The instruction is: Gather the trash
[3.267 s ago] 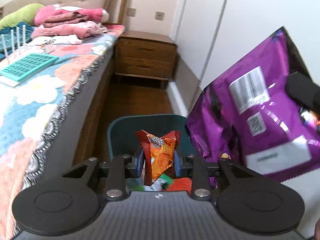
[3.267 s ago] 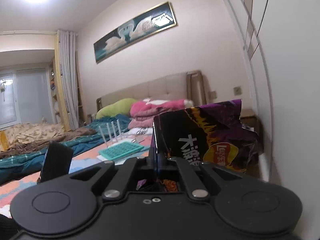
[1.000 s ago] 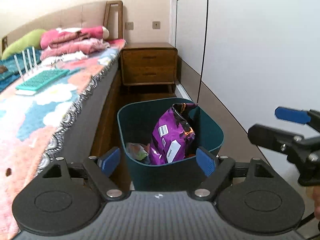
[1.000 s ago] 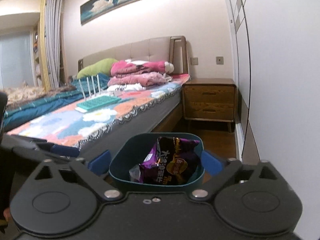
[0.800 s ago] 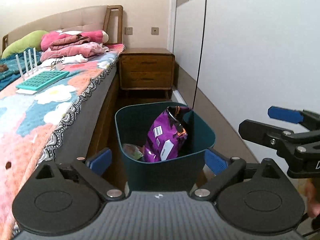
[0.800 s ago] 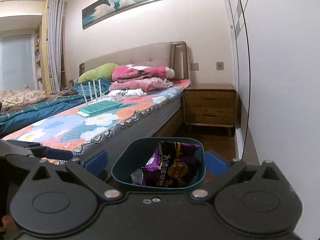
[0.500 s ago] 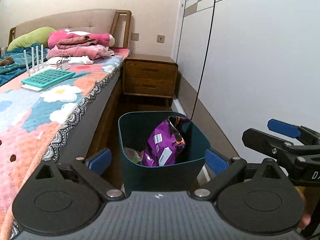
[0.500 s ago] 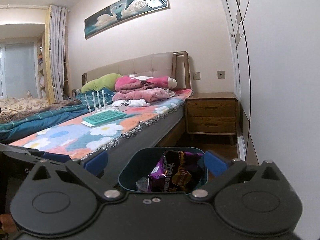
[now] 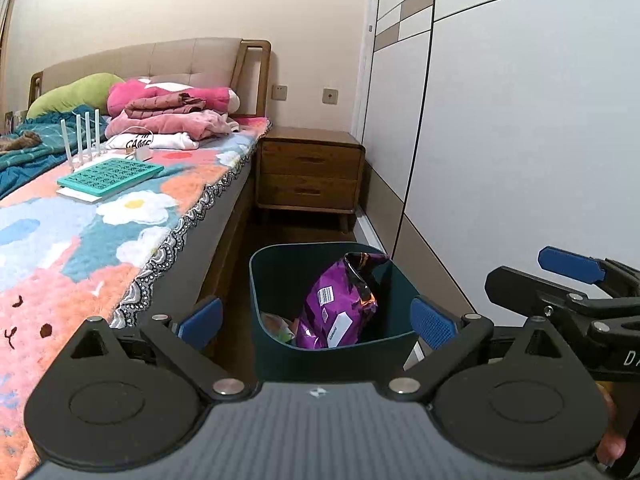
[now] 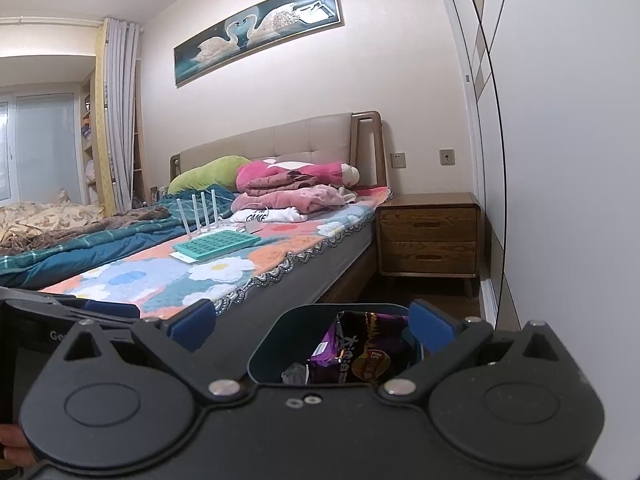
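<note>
A dark teal bin (image 9: 280, 344) (image 10: 280, 332) stands on the floor between the bed and the wardrobe. A purple chip bag (image 9: 340, 304) (image 10: 360, 356) leans upright inside it, on top of other wrappers (image 9: 276, 326). My left gripper (image 9: 316, 320) hangs above and behind the bin, open wide, nothing between its blue pads. My right gripper (image 10: 310, 324) is also open and empty, level with the bin's near rim. In the left wrist view the right gripper (image 9: 568, 280) shows at the right edge.
The bed (image 9: 120, 208) with a floral cover runs along the left, carrying a teal tray (image 9: 108, 176), a router and folded pink clothes (image 9: 172, 116). A wooden nightstand (image 9: 310, 172) stands beyond the bin. White wardrobe doors (image 9: 520, 120) line the right side.
Both grippers let go of their wrappers, which now lie in the bin. Both have drawn back and up from the bin, and the left jaws widened.
</note>
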Demonstrator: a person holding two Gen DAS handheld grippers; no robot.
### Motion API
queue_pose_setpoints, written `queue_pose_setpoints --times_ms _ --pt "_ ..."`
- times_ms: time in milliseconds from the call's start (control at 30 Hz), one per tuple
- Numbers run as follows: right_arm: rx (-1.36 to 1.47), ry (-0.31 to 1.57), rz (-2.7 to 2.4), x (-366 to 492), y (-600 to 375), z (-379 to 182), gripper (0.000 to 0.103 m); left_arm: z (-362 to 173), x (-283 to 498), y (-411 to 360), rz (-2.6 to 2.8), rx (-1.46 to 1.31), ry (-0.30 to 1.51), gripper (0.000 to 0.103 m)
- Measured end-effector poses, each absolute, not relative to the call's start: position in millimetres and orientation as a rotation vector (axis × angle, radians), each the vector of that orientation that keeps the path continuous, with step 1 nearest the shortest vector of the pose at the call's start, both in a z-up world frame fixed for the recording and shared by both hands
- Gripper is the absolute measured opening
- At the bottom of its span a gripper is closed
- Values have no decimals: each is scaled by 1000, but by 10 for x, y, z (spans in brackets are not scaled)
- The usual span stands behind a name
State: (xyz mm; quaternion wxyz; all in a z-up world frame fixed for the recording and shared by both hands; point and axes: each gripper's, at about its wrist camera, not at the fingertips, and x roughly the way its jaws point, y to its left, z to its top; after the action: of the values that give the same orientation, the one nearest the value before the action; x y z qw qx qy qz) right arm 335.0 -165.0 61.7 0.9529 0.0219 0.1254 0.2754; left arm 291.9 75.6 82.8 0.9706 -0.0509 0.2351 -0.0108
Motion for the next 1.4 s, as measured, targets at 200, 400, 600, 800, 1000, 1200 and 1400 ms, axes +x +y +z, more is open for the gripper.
queue_pose_setpoints --times_ms 200,400,600,800,1000,1200,1400 --pt "42 251 564 3329 -1656 615 103 819 2900 763 -23 -99 471 101" --pt "37 249 563 3324 -1651 624 103 816 2883 751 -17 -84 463 101" --pt "32 248 559 3308 -1640 623 103 818 2878 756 -20 -80 462 101" --pt "32 250 564 3310 -1647 631 103 814 2887 760 -29 -72 462 101" --pt "31 255 564 3310 -1645 627 103 801 2914 787 -32 -92 469 101" --pt "27 255 562 3309 -1632 624 103 791 2907 784 -26 -82 456 101" --pt "25 267 553 3304 -1631 618 103 745 2937 771 -27 -88 480 101"
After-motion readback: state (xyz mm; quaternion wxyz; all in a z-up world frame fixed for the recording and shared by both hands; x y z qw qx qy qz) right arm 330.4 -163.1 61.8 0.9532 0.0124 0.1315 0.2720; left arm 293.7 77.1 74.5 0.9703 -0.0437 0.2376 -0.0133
